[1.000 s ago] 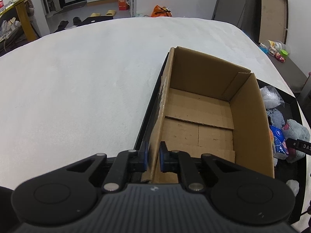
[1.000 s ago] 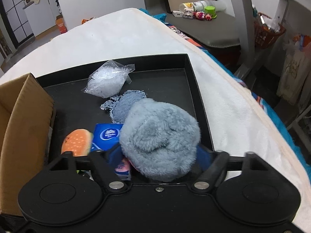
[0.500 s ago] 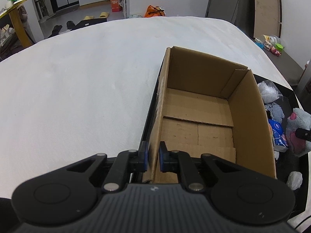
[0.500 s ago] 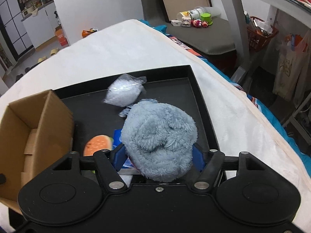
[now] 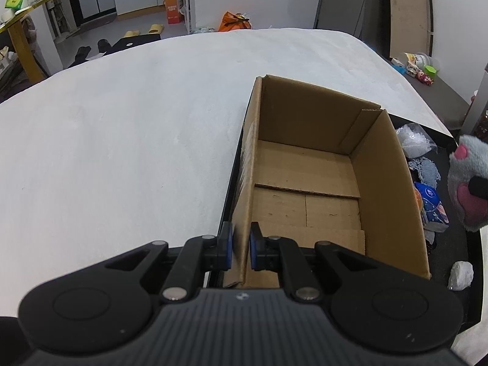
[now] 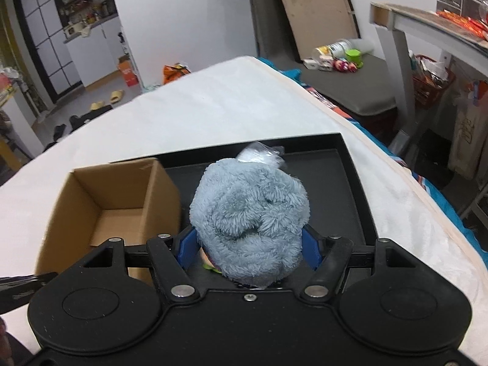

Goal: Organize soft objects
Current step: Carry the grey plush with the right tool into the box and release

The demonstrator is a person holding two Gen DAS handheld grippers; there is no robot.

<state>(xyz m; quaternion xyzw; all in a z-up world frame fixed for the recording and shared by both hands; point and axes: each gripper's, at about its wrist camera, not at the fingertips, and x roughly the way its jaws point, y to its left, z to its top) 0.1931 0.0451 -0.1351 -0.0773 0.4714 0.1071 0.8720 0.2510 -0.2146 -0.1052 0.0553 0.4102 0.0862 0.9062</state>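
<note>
Fingers (image 5: 225, 244) of the left gripper (image 5: 241, 245) are pinching the near left wall of the cardboard box (image 5: 308, 183), one blue pad outside it and one inside, nearly closed on the thin card. Those of the right gripper (image 6: 248, 244) are spread about halfway and clamping the grey plush toy (image 6: 248, 222), which is bulging up between the blue pads and hanging clear above the tray.

A white fleecy bed (image 5: 122, 140) is filling most of both views, curving away toward a room with white walls, dark-framed glass doors and slippers on a grey floor. Large boards are leaning against the far wall, and a grey bench with small toys is standing beside the bed on the right.

On the bed, the black tray (image 6: 350, 183) is carrying the open, empty box on its left side. In the left wrist view the toy (image 5: 469, 183) is showing pink paw pads at the right edge, level with the box's right wall.

Lying on the tray to the right of the box are a clear plastic bag (image 5: 413, 140), a blue-grey lacy cloth (image 5: 427, 172), a blue tissue pack (image 5: 433, 207) and a small white lump (image 5: 462, 274).

The left gripper is pointing along the box's length; the right is tilting downward over the tray.
</note>
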